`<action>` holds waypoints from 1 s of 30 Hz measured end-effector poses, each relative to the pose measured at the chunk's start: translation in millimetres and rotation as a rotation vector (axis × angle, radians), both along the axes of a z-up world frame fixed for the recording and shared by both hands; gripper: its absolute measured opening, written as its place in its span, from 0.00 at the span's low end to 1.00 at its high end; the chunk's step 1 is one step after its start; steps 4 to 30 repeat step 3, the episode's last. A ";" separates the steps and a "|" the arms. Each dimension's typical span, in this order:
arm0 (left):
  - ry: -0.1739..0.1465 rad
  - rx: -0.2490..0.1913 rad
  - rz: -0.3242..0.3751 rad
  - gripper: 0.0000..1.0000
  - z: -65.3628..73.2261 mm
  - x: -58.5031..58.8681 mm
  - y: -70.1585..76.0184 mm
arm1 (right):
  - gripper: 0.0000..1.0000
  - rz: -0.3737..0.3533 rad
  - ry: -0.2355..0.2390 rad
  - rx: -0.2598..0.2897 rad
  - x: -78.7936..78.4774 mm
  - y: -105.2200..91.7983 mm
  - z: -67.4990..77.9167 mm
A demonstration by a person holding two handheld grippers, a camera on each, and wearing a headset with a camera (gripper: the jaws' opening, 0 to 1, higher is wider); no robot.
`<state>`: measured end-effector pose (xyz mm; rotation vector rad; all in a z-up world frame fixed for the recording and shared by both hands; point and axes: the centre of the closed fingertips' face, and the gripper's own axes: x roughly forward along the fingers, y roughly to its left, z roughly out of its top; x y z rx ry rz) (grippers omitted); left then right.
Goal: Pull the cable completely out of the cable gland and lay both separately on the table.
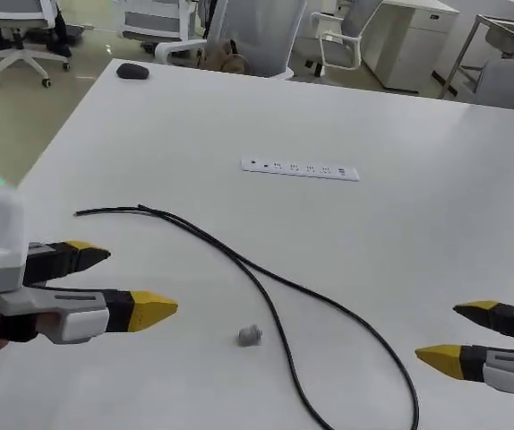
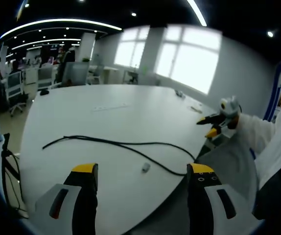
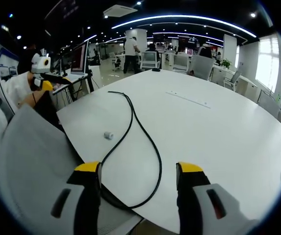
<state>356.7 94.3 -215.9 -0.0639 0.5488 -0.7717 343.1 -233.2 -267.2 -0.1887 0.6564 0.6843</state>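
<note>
The left gripper (image 1: 139, 281) at 8 o'clock and the right gripper (image 1: 440, 332) at 4 o'clock hover with fingers spread and empty. The cable (image 1: 239, 261) loops across the surface (image 1: 400, 233). The gland (image 1: 250, 336) lies free near it at 6 o'clock. The cable looks light and limp, best pinched mid-length. The tiny gland may skid, so pinch across its body.

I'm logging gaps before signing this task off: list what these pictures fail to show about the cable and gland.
Thin black cable: in the head view its near loop is cut off by the bottom edge. Its far ends are too thin to tell how they finish.
Small grey cable gland: too small in all views to tell its parts.
</note>
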 end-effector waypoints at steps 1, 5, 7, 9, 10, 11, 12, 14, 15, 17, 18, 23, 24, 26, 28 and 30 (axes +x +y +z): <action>0.003 -0.009 0.007 0.75 -0.1 0.5 0.1 | 0.64 0.002 0.001 0.000 -0.4 0.7 0.2; 0.006 -0.013 0.012 0.75 0.0 0.7 0.0 | 0.65 0.006 -0.001 0.000 -0.1 2.1 1.2; 0.006 -0.013 0.012 0.75 0.0 0.7 0.0 | 0.65 0.006 -0.001 0.000 -0.1 2.1 1.2; 0.006 -0.013 0.012 0.75 0.0 0.7 0.0 | 0.65 0.006 -0.001 0.000 -0.1 2.1 1.2; 0.006 -0.013 0.012 0.75 0.0 0.7 0.0 | 0.65 0.006 -0.001 0.000 -0.1 2.1 1.2; 0.006 -0.013 0.012 0.75 0.0 0.7 0.0 | 0.65 0.006 -0.001 0.000 -0.1 2.1 1.2; 0.006 -0.013 0.012 0.75 0.0 0.7 0.0 | 0.65 0.006 -0.001 0.000 -0.1 2.1 1.2; 0.006 -0.013 0.012 0.75 0.0 0.7 0.0 | 0.65 0.006 -0.001 0.000 -0.1 2.1 1.2; 0.006 -0.013 0.012 0.75 0.0 0.7 0.0 | 0.65 0.006 -0.001 0.000 -0.1 2.1 1.2; 0.006 -0.013 0.012 0.75 0.0 0.7 0.0 | 0.65 0.006 -0.001 0.000 -0.1 2.1 1.2; 0.006 -0.013 0.012 0.75 0.0 0.7 0.0 | 0.65 0.006 -0.001 0.000 -0.1 2.1 1.2; 0.006 -0.013 0.012 0.75 0.0 0.7 0.0 | 0.65 0.006 -0.001 0.000 -0.1 2.1 1.2; 0.006 -0.013 0.012 0.75 0.0 0.7 0.0 | 0.65 0.006 -0.001 0.000 -0.1 2.1 1.2; 0.006 -0.013 0.012 0.75 0.0 0.7 0.0 | 0.65 0.006 -0.001 0.000 -0.1 2.1 1.2; 0.006 -0.013 0.012 0.75 0.0 0.7 0.0 | 0.65 0.006 -0.001 0.000 -0.1 2.1 1.2; 0.006 -0.013 0.012 0.75 0.0 0.7 0.0 | 0.65 0.006 -0.001 0.000 -0.1 2.1 1.2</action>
